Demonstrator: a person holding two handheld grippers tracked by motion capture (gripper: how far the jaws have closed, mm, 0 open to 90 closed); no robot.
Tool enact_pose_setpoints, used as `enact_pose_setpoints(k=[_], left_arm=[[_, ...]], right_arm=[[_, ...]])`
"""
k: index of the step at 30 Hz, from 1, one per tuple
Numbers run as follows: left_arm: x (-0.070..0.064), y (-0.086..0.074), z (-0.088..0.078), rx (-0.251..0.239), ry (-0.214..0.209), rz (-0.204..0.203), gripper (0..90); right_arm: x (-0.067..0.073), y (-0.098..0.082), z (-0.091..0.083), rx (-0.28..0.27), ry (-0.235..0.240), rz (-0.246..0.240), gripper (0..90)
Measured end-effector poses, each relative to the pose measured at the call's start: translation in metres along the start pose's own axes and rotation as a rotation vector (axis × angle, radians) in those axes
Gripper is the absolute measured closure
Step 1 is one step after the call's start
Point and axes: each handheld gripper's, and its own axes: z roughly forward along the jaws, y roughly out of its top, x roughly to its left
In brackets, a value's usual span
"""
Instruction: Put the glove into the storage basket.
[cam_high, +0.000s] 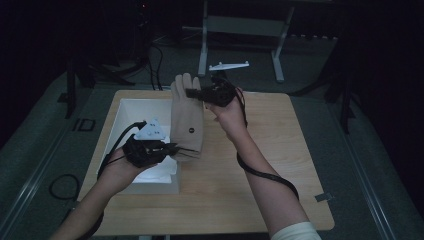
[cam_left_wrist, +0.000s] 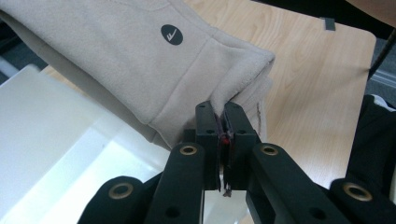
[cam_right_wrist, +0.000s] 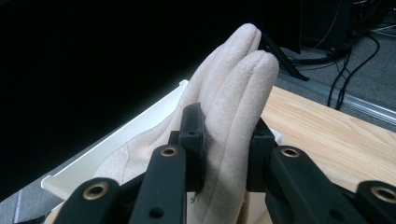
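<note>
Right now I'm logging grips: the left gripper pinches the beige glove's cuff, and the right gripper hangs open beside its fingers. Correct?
Not quite. The left gripper does pinch the cuff of the beige glove, but the right gripper is not open beside the fingers: the right gripper view shows its jaws clamped on the glove's fingers, holding that end up.

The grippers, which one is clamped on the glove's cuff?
The left gripper: it pinches the beige glove's cuff hem, near the white box. The right gripper grips the fingers.
</note>
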Motion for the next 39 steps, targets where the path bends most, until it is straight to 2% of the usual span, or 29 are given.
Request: enact_pose_setpoints(k=[7,14,15,17,20,23,27,28,33,36,37,39], left_arm=[[0.012,-0.022,-0.016,-0.001,0.027,-0.048,87.3],[0.016,-0.039,-0.022,0.018,0.049,-0.066,87.3],[0.019,-0.047,-0.024,0.025,0.062,-0.076,87.3],[0.023,-0.055,-0.026,0.023,0.065,-0.107,87.4],[0.027,-0.066,-0.026,0.029,0.071,-0.131,87.4],[0.030,-0.075,-0.023,0.039,0.082,-0.149,87.4],[0.031,-0.086,-0.014,0.054,0.077,-0.171,87.4],[0.031,-0.089,-0.010,0.058,0.087,-0.180,87.3],[0.032,-0.103,0.006,0.079,0.083,-0.213,87.3],[0.032,-0.110,0.013,0.090,0.080,-0.223,87.3],[0.031,-0.110,0.015,0.103,0.099,-0.198,87.3],[0.027,-0.110,0.017,0.108,0.106,-0.195,87.3]], right_arm=[[0.014,0.005,0.026,0.024,0.023,-0.005,74.6],[0.029,0.006,0.057,0.054,0.043,-0.021,74.6],[0.030,0.005,0.062,0.057,0.043,-0.023,74.6],[0.032,0.004,0.071,0.070,0.048,-0.021,74.6],[0.035,0.000,0.084,0.084,0.050,-0.020,74.6],[0.035,-0.006,0.096,0.103,0.049,-0.016,74.6],[0.029,-0.017,0.109,0.128,0.050,0.001,74.6],[0.028,-0.020,0.112,0.133,0.050,0.005,74.6],[0.020,-0.033,0.128,0.180,0.048,0.022,74.6],[0.018,-0.039,0.138,0.212,0.038,0.009,74.5],[0.017,-0.041,0.140,0.219,0.037,0.007,74.5],[0.016,-0.046,0.145,0.236,0.031,0.007,74.4]])
